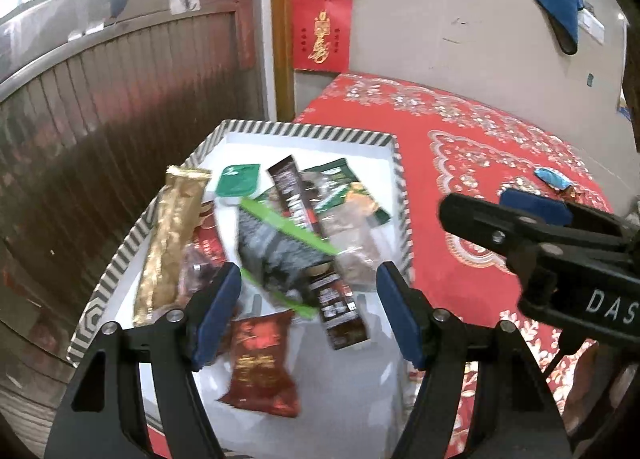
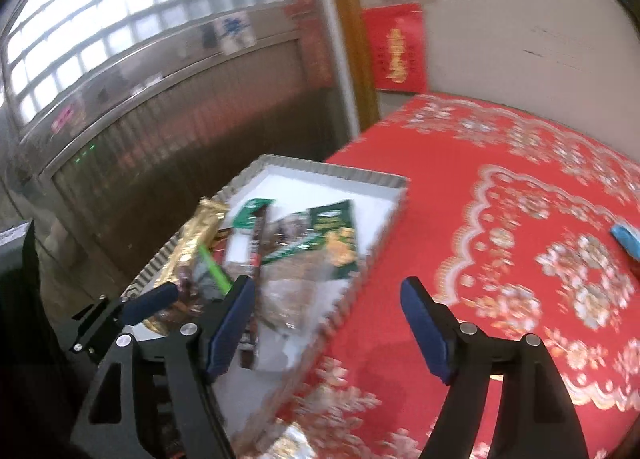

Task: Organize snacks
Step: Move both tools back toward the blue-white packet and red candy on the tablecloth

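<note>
One gold snack stick [image 1: 170, 243], lengthwise along tray [image 1: 312, 129]

The white letters "DAS" are printed on the black body of the right gripper [image 1: 536, 215]; print elsewhere is too blurred to be read.

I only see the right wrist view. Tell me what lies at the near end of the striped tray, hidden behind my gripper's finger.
Observer: A dark red snack packet lies on the white floor of the tray, below the left gripper.
Operator: Report whether that gripper holds anything.
Observer: Nothing. Its blue pads stand wide apart above the snacks and press on none of them.
</note>
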{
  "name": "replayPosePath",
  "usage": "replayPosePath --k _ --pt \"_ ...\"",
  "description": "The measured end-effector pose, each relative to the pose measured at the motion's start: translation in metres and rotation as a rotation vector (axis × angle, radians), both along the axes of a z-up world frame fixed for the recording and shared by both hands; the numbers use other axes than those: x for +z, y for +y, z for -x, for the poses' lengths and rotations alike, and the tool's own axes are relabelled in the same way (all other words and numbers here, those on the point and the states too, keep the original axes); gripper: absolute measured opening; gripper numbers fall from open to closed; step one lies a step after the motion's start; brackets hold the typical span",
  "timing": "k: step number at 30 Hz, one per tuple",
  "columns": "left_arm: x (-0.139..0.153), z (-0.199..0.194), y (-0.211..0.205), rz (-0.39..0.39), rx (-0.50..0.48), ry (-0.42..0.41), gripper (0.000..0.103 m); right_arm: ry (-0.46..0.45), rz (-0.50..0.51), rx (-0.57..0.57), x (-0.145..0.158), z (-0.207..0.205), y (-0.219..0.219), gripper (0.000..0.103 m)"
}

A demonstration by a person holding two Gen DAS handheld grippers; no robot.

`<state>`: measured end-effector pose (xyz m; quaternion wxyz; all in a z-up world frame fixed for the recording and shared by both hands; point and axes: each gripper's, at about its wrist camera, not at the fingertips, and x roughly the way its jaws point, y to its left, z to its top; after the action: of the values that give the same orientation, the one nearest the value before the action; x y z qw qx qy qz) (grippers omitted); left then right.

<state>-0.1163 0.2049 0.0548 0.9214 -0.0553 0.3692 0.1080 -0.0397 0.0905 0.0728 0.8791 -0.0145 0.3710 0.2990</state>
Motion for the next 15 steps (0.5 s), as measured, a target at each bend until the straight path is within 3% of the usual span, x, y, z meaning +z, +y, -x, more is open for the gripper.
replayPosePath --k 15 --pt "0.012 -0.034 -0.092 -0.020 -0.149 -0.002 0.070 0.007 0.011 -0.259 -0.007 -0.009 -0.129 0.079"
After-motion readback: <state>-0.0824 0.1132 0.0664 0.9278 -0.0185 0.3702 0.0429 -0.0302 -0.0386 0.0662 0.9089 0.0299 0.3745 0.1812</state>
